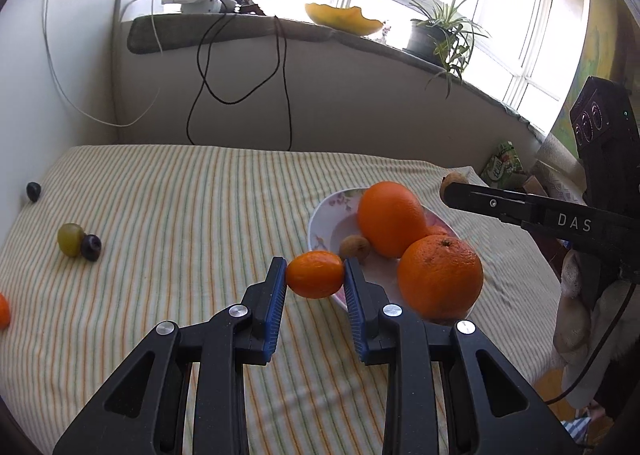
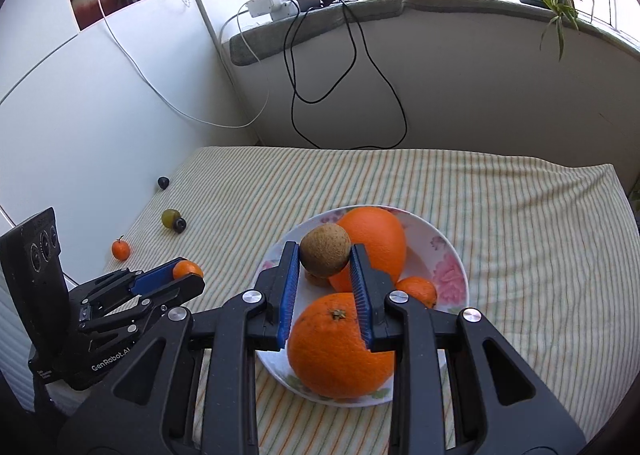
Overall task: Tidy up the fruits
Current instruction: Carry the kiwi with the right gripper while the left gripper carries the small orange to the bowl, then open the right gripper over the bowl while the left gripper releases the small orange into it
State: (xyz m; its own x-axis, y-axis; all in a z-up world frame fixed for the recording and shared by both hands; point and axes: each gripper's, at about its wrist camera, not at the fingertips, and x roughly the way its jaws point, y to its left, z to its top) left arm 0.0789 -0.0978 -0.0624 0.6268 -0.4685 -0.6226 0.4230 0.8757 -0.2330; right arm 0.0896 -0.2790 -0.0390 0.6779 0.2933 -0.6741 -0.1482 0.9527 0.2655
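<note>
The small mandarin point(image 1: 315, 274) hangs pinched in the left claw point(image 1: 316, 275) just beside the plate point(image 2: 448, 239); the brown round fruit point(image 2: 325, 250) sits pinched in the right claw point(image 2: 325, 259) above the plate's two big oranges point(image 2: 376, 239). To my eye, each should be lowered into a bare gap before release, so nothing rolls onto the striped bed point(image 2: 520, 215).

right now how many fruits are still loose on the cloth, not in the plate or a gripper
4: a small orange nearest the left gripper, a green grape touching a dark grape, and another dark fruit by the wall. Others may be hidden.
</note>
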